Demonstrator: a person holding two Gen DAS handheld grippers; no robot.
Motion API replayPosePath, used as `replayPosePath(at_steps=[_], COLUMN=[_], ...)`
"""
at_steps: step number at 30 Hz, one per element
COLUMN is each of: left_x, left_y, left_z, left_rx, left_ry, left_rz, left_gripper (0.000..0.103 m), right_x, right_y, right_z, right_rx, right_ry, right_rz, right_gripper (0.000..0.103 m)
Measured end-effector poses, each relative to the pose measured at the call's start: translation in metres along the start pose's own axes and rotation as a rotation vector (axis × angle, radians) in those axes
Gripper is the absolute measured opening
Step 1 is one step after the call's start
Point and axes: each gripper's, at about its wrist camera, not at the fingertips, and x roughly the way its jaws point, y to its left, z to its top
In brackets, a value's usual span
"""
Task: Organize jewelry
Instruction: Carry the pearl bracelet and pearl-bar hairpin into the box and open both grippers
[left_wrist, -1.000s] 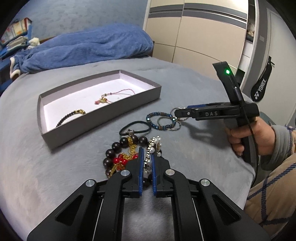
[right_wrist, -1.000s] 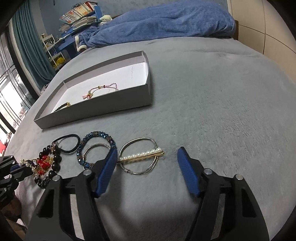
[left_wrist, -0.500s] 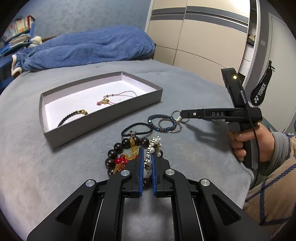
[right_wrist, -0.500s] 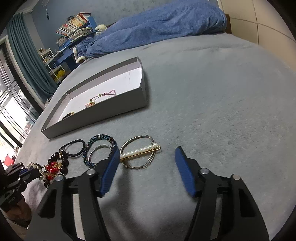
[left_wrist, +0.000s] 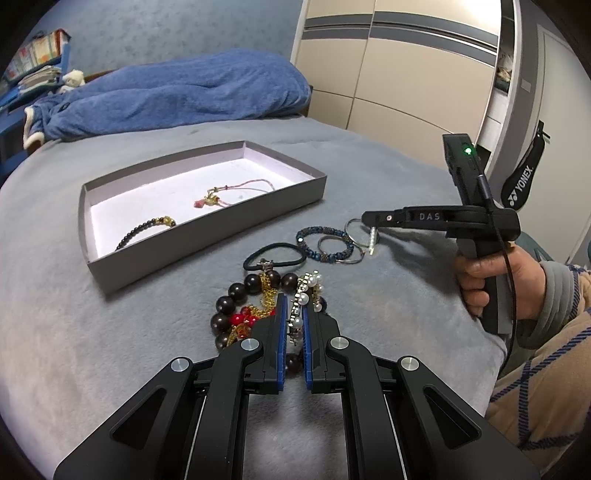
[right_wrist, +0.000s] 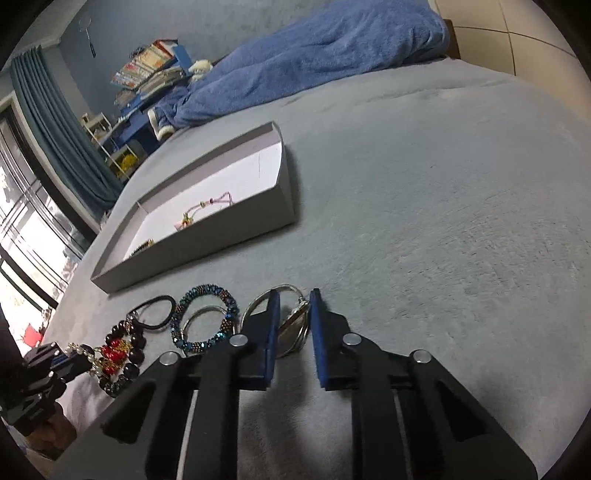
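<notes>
A grey tray (left_wrist: 207, 236) lies on the bed with a black bead bracelet (left_wrist: 146, 229) and a pink cord bracelet (left_wrist: 232, 192) inside. My left gripper (left_wrist: 294, 301) is shut on a pearl bracelet (left_wrist: 304, 295) over a pile of dark beads and gold chain (left_wrist: 243, 306). My right gripper (right_wrist: 292, 295) is shut on a silver hoop with a pearl bar (right_wrist: 295, 321), lifted so that it tilts; it also shows in the left wrist view (left_wrist: 360, 236). A blue beaded bracelet (right_wrist: 205, 317) and a black hair tie (right_wrist: 157, 314) lie beside it.
A blue blanket (left_wrist: 166, 99) lies heaped at the far side of the grey bed cover (right_wrist: 443, 184). A wardrobe (left_wrist: 399, 74) stands behind. A bookshelf and curtain (right_wrist: 66, 147) are at the left.
My right gripper has closed from wide open onto the silver hoop and raised it, so that it tilts. My left gripper has stayed shut on the pearl bracelet.
</notes>
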Motion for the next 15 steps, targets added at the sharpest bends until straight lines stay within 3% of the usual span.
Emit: replayPosePath(at_steps=[5,15], left_x=[-0.001,-0.015], left_y=[0.003,0.012], left_z=[-0.001,0.002], left_rx=[-0.009,-0.028], left_ry=[-0.005,-0.044], left_rz=[-0.001,0.002], left_gripper=[0.008,0.008], right_x=[-0.011,-0.031], right_y=[-0.011,-0.003], right_z=[0.0,0.015], right_rx=[0.058,0.048], right_ry=[-0.027,-0.054], right_rz=[0.032,0.099], right_gripper=[0.011,0.006])
